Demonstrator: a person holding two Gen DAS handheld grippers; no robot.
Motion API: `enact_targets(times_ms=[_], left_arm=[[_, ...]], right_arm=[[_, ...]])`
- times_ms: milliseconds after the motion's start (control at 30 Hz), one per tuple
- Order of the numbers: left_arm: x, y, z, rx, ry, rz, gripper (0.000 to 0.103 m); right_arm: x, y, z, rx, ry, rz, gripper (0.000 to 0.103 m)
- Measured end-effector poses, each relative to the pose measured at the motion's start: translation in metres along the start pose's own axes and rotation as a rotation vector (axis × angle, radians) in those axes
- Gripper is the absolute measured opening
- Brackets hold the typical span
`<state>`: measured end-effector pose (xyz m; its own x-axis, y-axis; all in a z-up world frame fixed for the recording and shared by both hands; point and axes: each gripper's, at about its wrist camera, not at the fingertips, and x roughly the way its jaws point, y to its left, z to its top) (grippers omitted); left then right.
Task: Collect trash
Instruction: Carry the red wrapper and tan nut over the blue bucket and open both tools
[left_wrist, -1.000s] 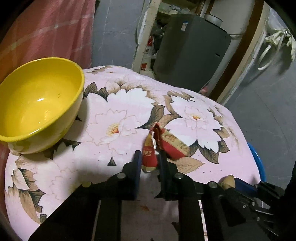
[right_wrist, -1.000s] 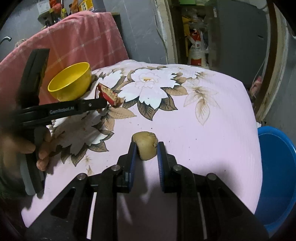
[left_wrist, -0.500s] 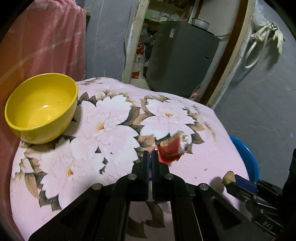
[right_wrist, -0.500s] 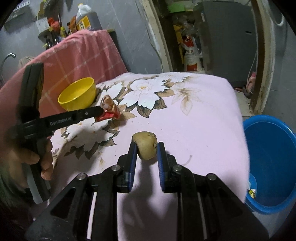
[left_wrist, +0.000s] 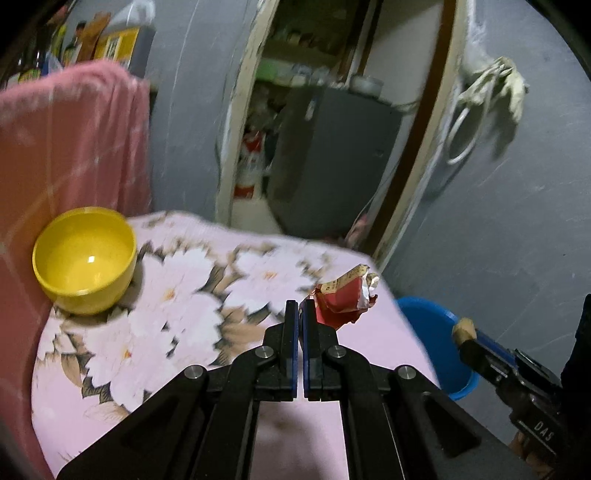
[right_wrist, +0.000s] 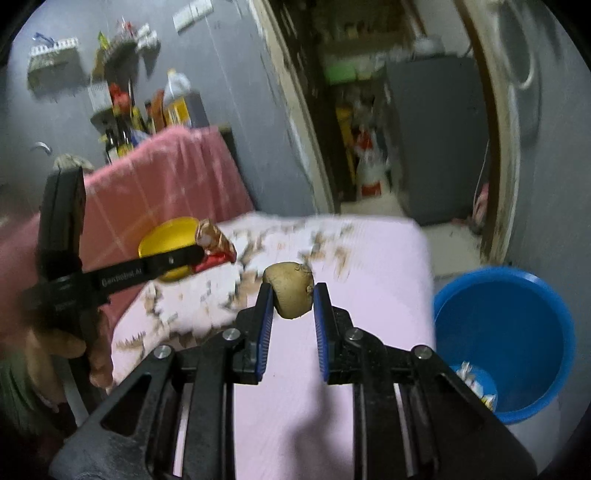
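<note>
Carrying two bits of trash at once here, so the pickup part looks done and only the drop is left. The left gripper (left_wrist: 300, 308) has its jaws pressed together on a corner of the crumpled red foil snack wrapper (left_wrist: 345, 297), which hangs just off the fingertips, clear of the table. The right gripper (right_wrist: 293, 301) is clamped on a small round brownish lump (right_wrist: 291, 290) (old potato maybe, hard to say), also lifted off the cloth.

The round blue plastic bucket (right_wrist: 517, 332) sits on the floor off the right edge of the table, and there is already a scrap of wrapper lying in its bottom. So judging by that, some trash is in, two pieces are in the air, and neither is over the bucket yet.

Around it: the pink flowered tablecloth (left_wrist: 184, 314) looks free of other litter as far as the blur allows. A yellow plastic bowl (left_wrist: 85, 258) stands at the far left, well away from the route. Main snag would be the two grippers crowding each other over the bucket opening, since they're close side by side.
</note>
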<state>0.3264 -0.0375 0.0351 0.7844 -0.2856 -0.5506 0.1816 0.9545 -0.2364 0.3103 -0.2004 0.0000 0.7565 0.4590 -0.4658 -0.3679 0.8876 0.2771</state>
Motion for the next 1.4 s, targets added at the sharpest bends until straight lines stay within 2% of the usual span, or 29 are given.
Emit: enact_targets(times_ms=[300,567,933,1400], left_arm=[[-0.033,-0.062,0.021,0.091,-0.201,-0.107,0.000],[-0.033,-0.119,0.034,0.171,-0.269,-0.198,0.000],[0.002,-0.192,0.025,0.274,-0.225,-0.271,0.000],[0.083,-0.222,0.001,0.291,-0.048,-0.263,0.000]], right_arm=[[-0.067,-0.012,0.025,-0.024,-0.246,-0.091,0.031],[-0.114,-0.042,0.028,-0.004,-0.360,-0.198,0.031],[-0.146,-0.102,0.016,0.071,-0.369,-0.283,0.031],[-0.117,-0.169,-0.015,0.178,-0.243,-0.312,0.031]])
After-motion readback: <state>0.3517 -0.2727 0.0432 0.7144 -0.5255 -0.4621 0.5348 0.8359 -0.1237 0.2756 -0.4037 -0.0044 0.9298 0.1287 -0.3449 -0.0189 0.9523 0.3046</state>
